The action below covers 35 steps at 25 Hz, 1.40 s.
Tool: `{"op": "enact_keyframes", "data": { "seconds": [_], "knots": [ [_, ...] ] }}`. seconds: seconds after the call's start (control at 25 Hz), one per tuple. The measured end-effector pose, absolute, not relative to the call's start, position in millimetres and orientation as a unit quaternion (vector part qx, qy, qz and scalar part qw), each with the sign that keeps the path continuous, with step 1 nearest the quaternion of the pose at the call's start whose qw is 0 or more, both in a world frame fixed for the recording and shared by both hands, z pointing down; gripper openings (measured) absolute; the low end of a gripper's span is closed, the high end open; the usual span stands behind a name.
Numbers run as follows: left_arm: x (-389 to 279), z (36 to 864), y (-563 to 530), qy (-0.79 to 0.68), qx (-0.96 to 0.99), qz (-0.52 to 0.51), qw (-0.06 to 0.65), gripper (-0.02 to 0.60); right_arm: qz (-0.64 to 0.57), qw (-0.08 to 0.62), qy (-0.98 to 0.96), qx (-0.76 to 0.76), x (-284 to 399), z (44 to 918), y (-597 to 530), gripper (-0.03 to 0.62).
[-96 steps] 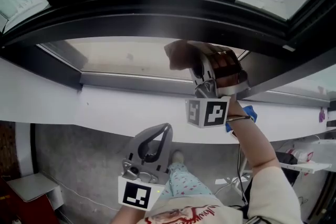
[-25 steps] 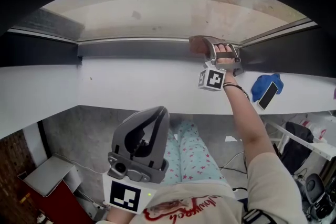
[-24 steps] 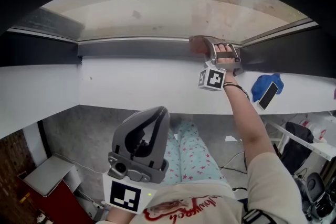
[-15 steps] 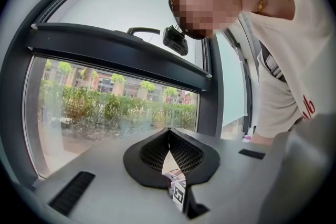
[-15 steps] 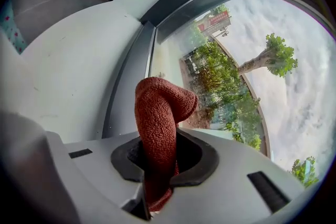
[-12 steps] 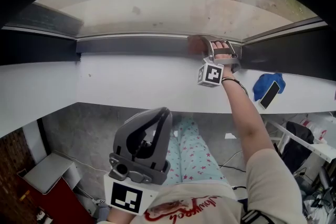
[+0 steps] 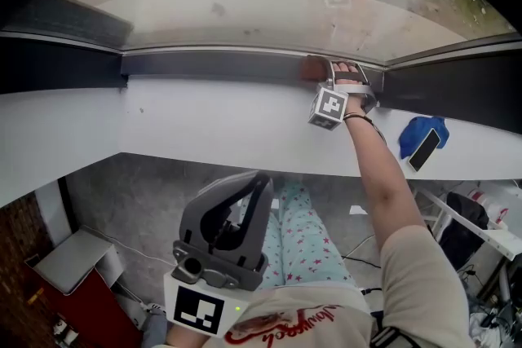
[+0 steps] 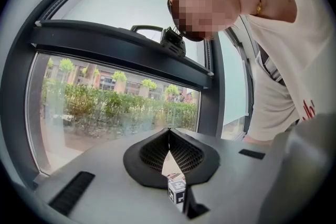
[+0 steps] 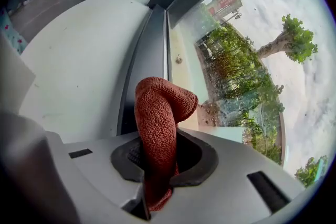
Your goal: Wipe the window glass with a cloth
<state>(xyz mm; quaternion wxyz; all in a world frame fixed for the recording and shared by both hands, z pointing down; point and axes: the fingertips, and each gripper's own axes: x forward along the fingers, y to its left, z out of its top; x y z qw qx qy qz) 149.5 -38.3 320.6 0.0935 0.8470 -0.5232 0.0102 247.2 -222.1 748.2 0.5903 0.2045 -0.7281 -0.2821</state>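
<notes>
Shift: the right gripper (image 7: 334, 76) has come down off the upper pane and now sits by the bottom rail (image 7: 204, 63), near its right corner.
Left gripper (image 7: 254, 190): nearest me, at 6 o'clock by the person's chest, idle. Its jaws are closed tip to tip with nothing in them.
Sill (image 7: 204, 130): white. A blue bundle (image 7: 418, 134) with a dark phone-like slab on it lies at 4 o'clock from the right gripper.
Right gripper: at 1 o'clock, jaws clamped on the cloth.
Cloth (image 7: 313, 68): rust-red knit, pinched on a fold, its free loop bulging past the jaw tips toward the rail.
Handling: soft, light and limp, I'd judge. Gripping a bunched fold leaves a pad to press flat.
Window glass (image 7: 228, 8): farthest, at 12 o'clock, with a speck or two on it.
Writing: only square markers on the cubes; the red shirt print is unreadable.
</notes>
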Motion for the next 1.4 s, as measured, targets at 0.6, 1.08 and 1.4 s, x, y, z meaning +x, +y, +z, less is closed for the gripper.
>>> {"op": "enact_keyframes", "data": {
  "seconds": [0.6,1.08,1.4],
  "knots": [
    [153.9,265.0,-18.9,-0.504,0.861,-0.006,0.064,0.021,-0.351,0.533,-0.741,0.209,223.8,606.8,-186.5,0.084],
    [124.9,208.6,-22.0,-0.493,0.868,-0.064,0.02,0.021,-0.458,0.367,-0.736,0.335,159.6,304.1,-170.7,0.084],
    [72.2,202.2,-11.9,-0.456,0.888,-0.054,0.015,0.021,-0.514,0.361,-0.656,0.418,136.4,246.3,-199.3,0.084]
  ]
}}
